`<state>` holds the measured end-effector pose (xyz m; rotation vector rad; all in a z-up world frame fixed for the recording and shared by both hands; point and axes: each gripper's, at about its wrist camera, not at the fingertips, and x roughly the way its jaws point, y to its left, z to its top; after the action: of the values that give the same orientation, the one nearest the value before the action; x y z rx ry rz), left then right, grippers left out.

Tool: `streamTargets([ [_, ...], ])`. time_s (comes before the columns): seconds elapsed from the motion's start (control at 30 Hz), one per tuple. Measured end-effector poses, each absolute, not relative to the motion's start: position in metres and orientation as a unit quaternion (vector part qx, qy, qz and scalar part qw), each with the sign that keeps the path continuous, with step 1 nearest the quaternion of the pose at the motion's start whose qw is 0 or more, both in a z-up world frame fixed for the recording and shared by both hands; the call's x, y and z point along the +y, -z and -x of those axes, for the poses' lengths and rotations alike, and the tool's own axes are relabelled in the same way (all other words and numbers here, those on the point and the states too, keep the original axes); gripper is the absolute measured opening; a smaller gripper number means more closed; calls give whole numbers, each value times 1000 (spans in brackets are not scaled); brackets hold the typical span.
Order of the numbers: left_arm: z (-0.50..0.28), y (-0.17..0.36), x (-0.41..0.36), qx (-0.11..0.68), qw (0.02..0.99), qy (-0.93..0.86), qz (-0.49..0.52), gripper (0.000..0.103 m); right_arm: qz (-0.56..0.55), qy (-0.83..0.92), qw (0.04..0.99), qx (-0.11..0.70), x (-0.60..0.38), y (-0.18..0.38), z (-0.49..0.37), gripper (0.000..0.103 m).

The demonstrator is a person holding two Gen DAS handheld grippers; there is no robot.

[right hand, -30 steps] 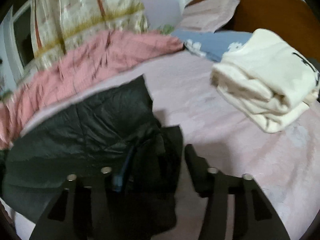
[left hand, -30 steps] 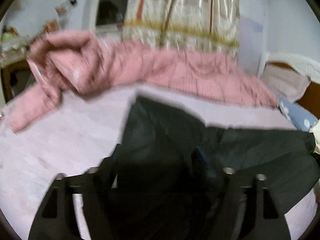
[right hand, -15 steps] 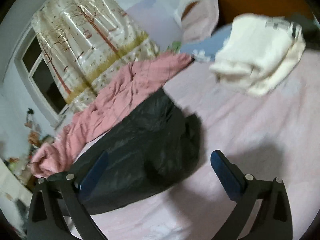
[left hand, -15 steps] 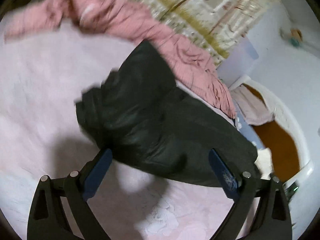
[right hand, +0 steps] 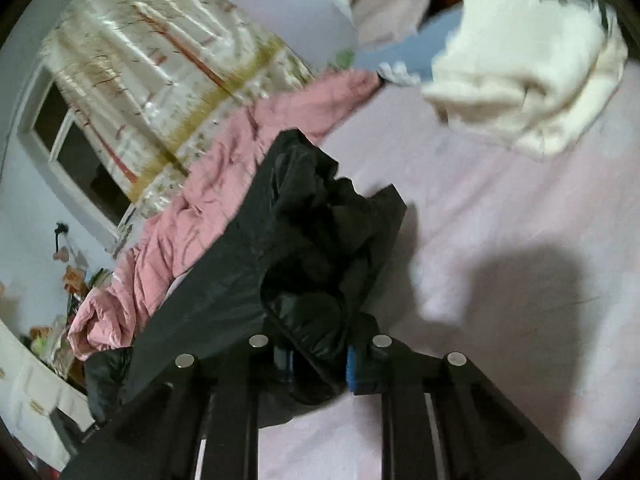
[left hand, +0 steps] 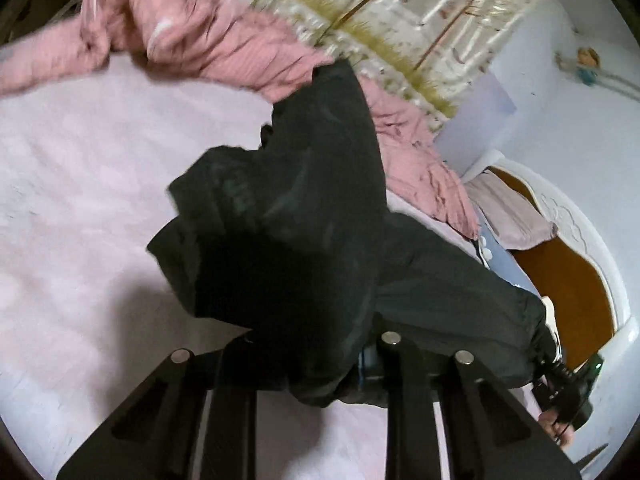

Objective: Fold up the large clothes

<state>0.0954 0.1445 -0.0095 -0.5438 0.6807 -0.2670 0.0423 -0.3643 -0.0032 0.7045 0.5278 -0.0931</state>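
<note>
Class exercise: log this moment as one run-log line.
left gripper: shut on black garment | right gripper: shut on black garment | jaws just closed | bed

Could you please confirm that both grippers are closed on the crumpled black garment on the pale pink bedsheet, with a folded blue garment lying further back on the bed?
Not quite: the folded garment further back is cream-white, not blue, as the right wrist view shows. Both the left gripper and right gripper have just closed on the crumpled black garment on the pale pink bedsheet.
</note>
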Motion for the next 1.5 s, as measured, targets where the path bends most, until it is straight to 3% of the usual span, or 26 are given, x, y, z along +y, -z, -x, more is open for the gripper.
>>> streamTargets([
  [0.13,-54,0,146,333,891,142,273,24,-322,43,913,247,-368,-14,-3,17],
  [0.23,-41,1,138,329,913,104,218,54,-314,58,911,261,-375,-8,16,20],
  [0.27,-38,1,136,317,926,74,193,65,-314,66,909,265,-377,-4,21,26],
  [0.37,-26,-15,126,267,956,25,118,68,-291,136,910,263,-381,-4,29,59],
  [0.4,-18,-23,120,242,966,9,90,68,-266,170,917,244,-378,-9,35,65],
  [0.47,0,-36,108,188,981,-19,42,69,-210,199,936,202,-369,-25,46,68],
  [0.53,14,-48,98,166,986,-9,29,67,-170,202,949,175,-359,-38,55,68],
  [0.6,25,-62,91,166,980,79,77,39,-137,164,963,164,-345,-48,60,68],
  [0.63,29,-67,84,164,978,105,77,36,-130,148,967,165,-340,-52,61,68],
  [0.73,31,-75,39,178,965,186,39,19,-124,91,974,168,-322,-58,62,55],
  [0.83,17,-67,-3,218,950,222,19,17,-122,43,975,180,-305,-60,55,45],
  [0.97,-26,-33,-40,312,897,303,74,15,-102,7,974,202,-287,-55,51,43],
  [1.07,-50,7,-50,371,878,278,118,3,-139,-31,964,223,-289,-50,42,39],
  [1.23,-63,35,-48,393,865,277,146,3,-207,-110,932,275,-286,-39,24,16],
  [1.5,-60,44,-41,395,855,282,185,4,-158,-176,866,440,-202,-20,-61,13],
])
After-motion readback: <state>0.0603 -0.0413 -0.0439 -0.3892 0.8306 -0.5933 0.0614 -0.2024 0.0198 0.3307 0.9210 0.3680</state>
